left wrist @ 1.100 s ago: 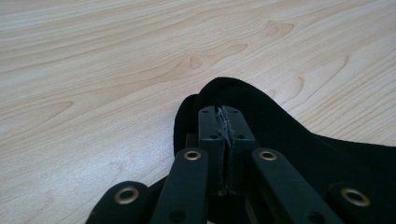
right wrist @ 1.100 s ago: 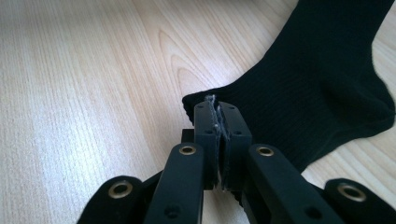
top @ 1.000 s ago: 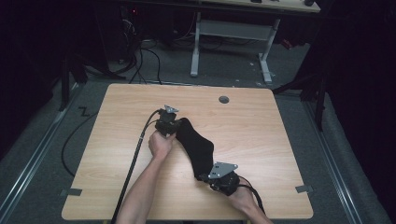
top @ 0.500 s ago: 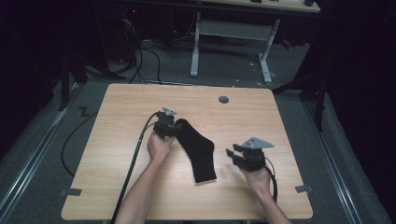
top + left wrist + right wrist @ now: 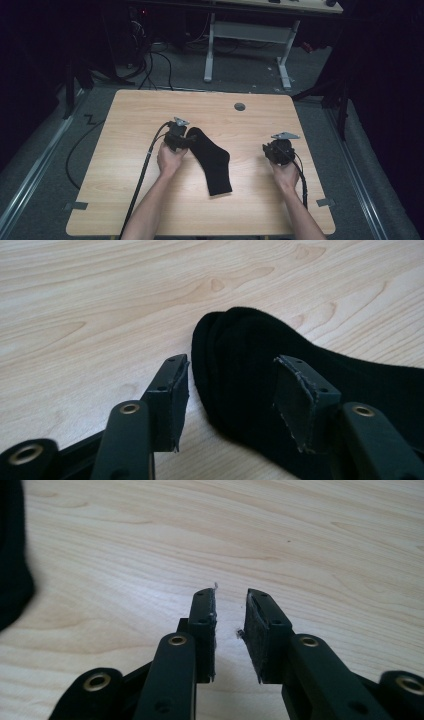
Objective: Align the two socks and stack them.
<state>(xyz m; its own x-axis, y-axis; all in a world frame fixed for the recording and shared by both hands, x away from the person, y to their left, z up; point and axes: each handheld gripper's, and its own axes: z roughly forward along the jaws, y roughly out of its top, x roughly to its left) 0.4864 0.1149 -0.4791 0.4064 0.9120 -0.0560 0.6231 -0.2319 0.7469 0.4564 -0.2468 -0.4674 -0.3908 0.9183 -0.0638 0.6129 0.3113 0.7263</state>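
Flat black fabric sock (image 5: 211, 161) lies mid-way across the light wooden table (image 5: 125, 125), bent at the heel. Left hand-held gripper (image 5: 227, 390) sits at the sock's upper end, jaws just opened wide, straddling the cloth edge, pads not pressing. Right hand-held gripper (image 5: 230, 630) well right of the sock, jaws just narrowing, slim gap, nothing between.

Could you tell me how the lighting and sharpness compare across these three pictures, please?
High view: the table is lit while the room around it is dark, and the picture is somewhat soft. Left gripper view: evenly bright, wood grain and the sock fairly crisp, nearest jaw parts soft. Right gripper view: evenly bright, the sock's edge blurred.
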